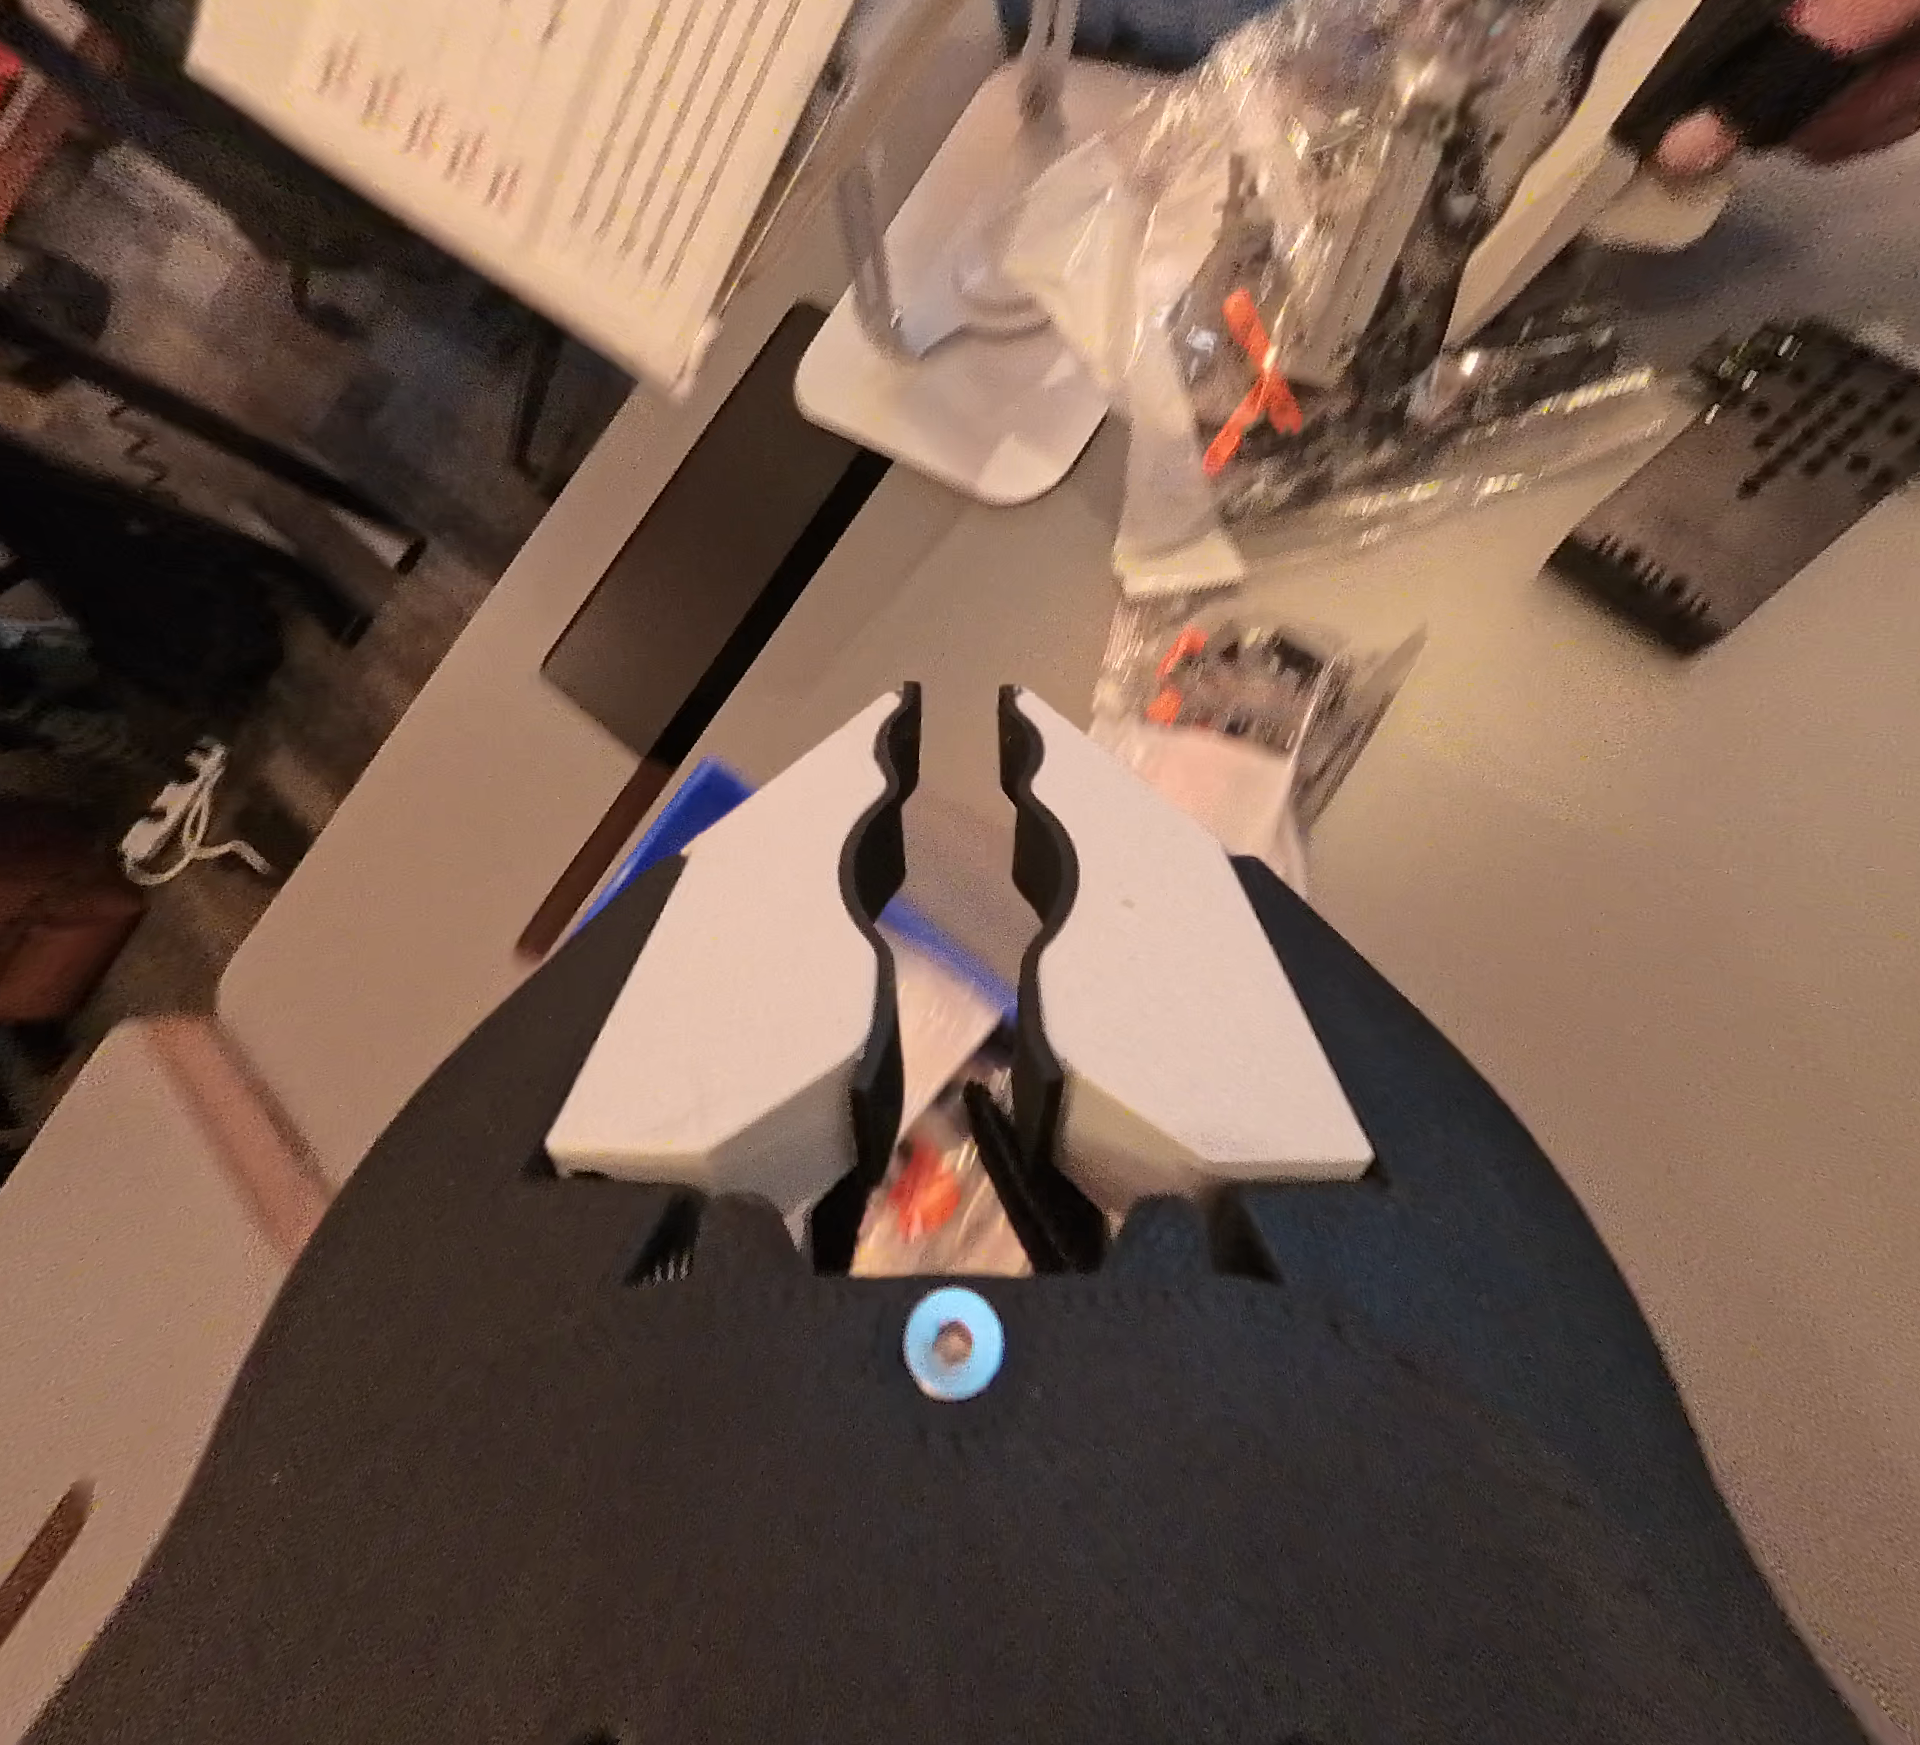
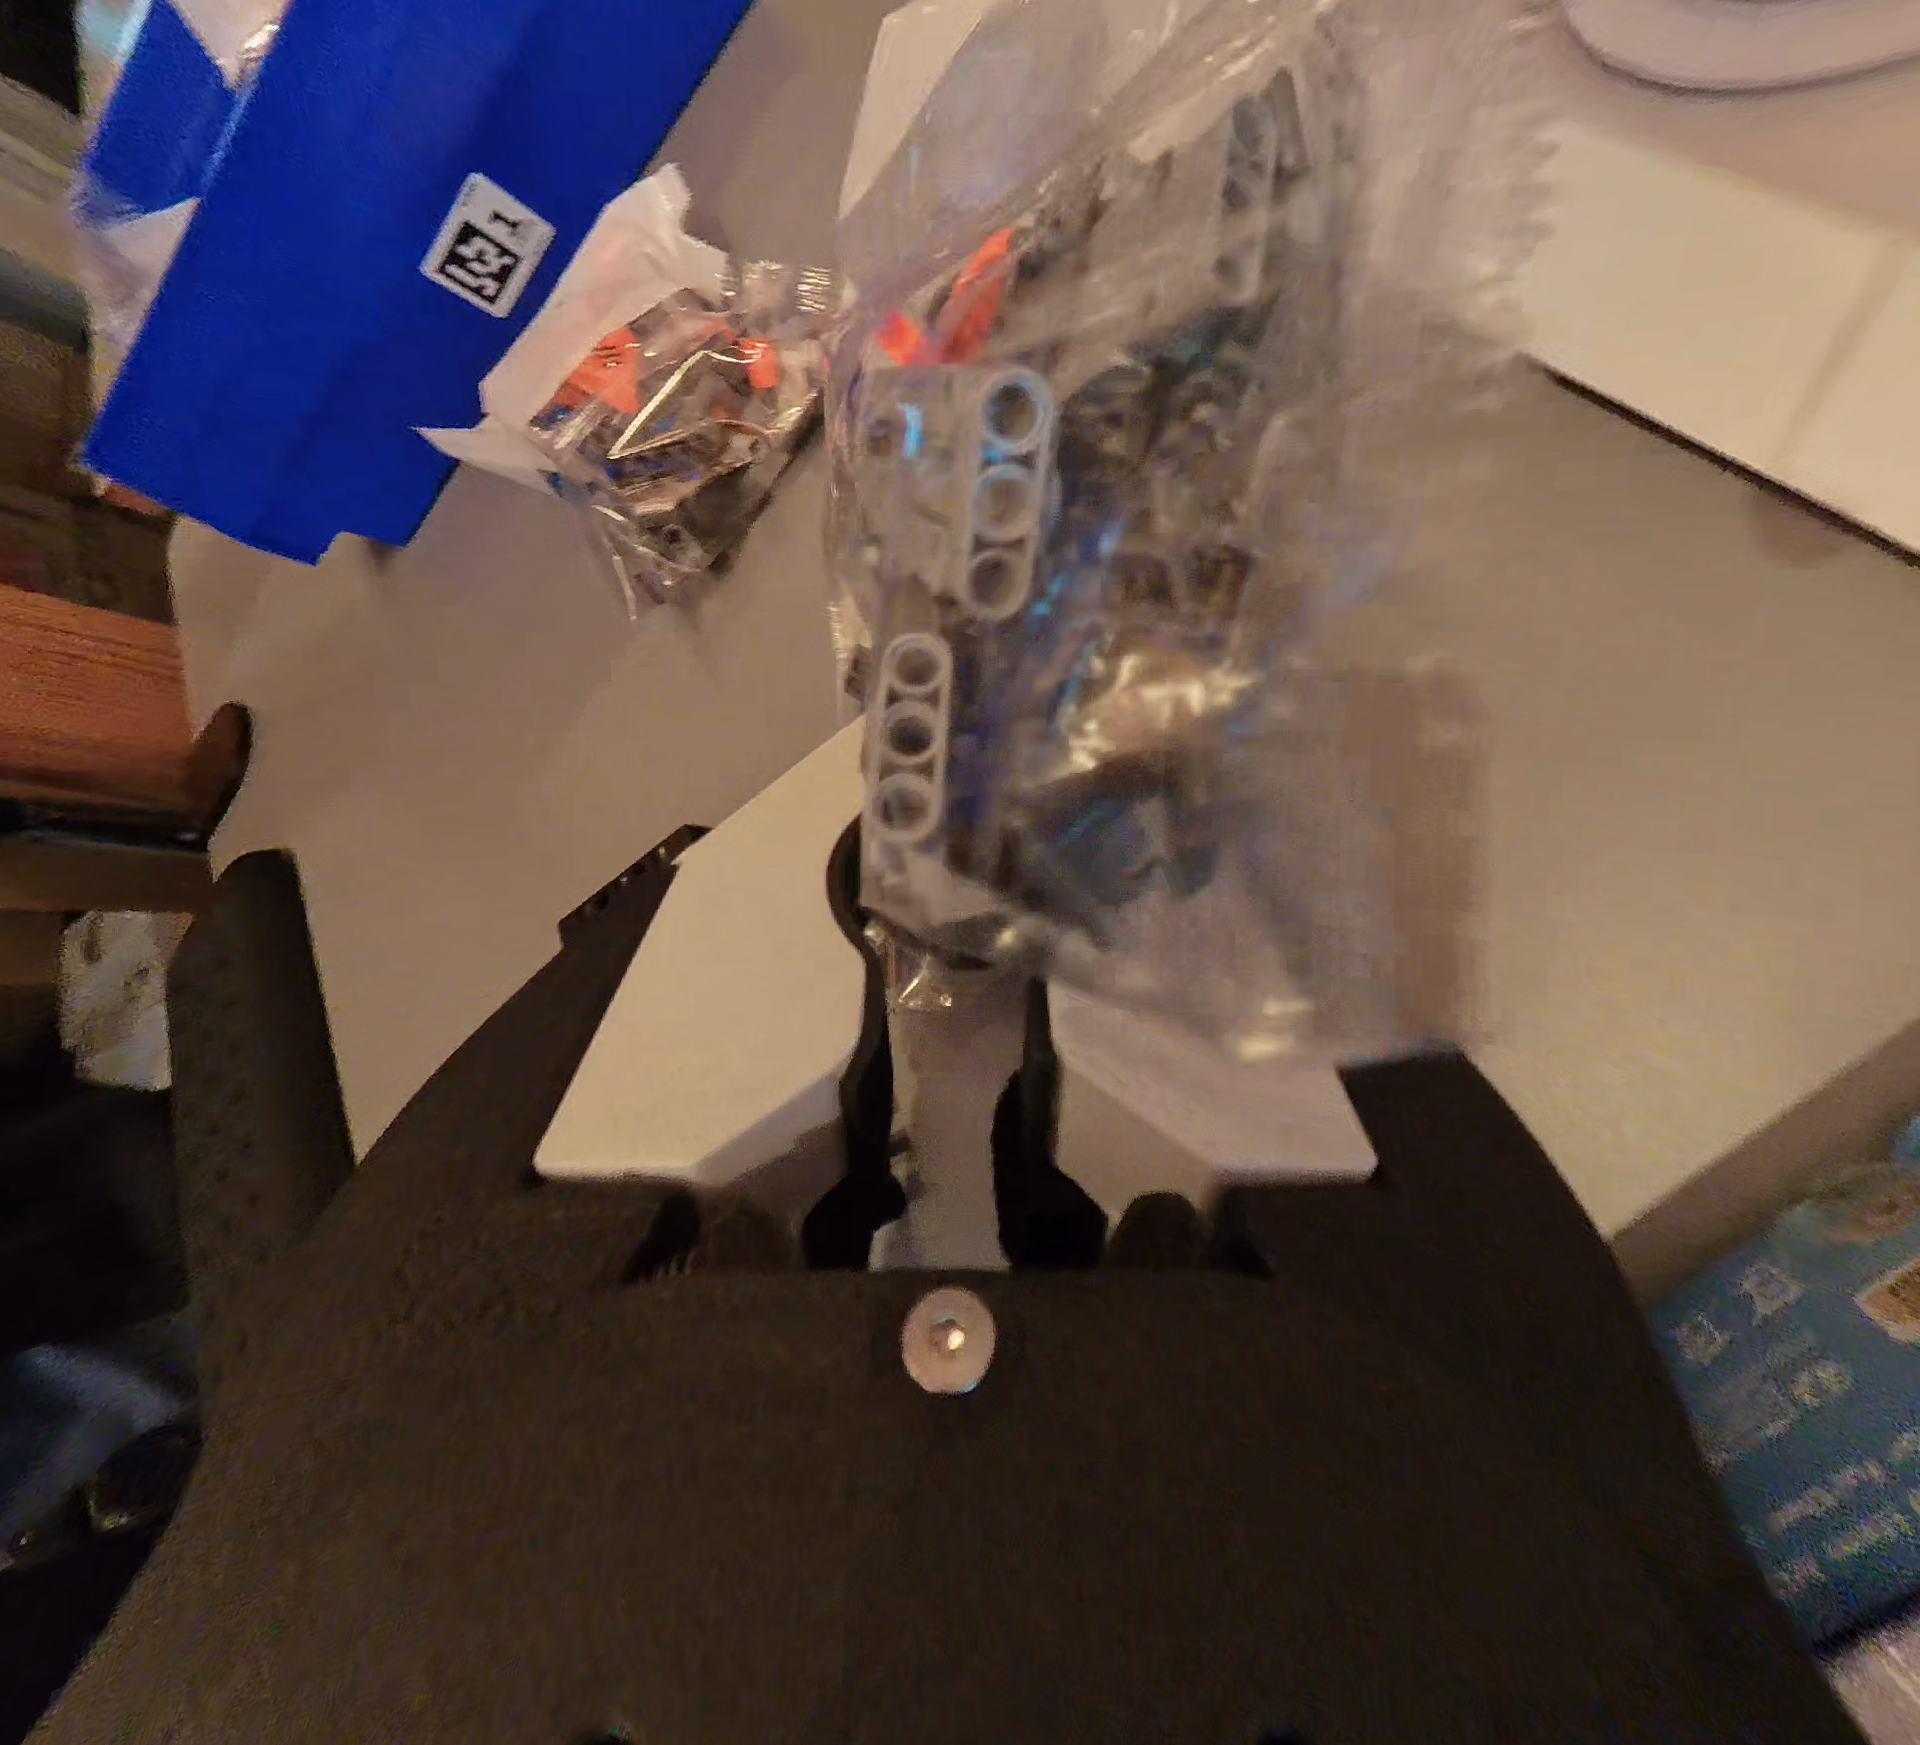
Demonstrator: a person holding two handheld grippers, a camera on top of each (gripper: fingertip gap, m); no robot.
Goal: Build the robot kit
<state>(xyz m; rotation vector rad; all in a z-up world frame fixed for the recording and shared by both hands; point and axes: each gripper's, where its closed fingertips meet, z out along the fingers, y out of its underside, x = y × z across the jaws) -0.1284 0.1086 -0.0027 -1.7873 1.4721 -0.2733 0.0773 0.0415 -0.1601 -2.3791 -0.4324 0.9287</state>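
Right claw clenched on the bottom edge of a clear plastic bag of grey, black and orange building parts, lifted off the desk. Left claw released, nothing between the jaws, hanging over the desk edge with a blue box just under it. Smaller parts bag lying flat beside the blue box, well clear of the lifted one. Black perforated plate and white stand base farther off. Pretty blurry all round, so mid-motion probably.
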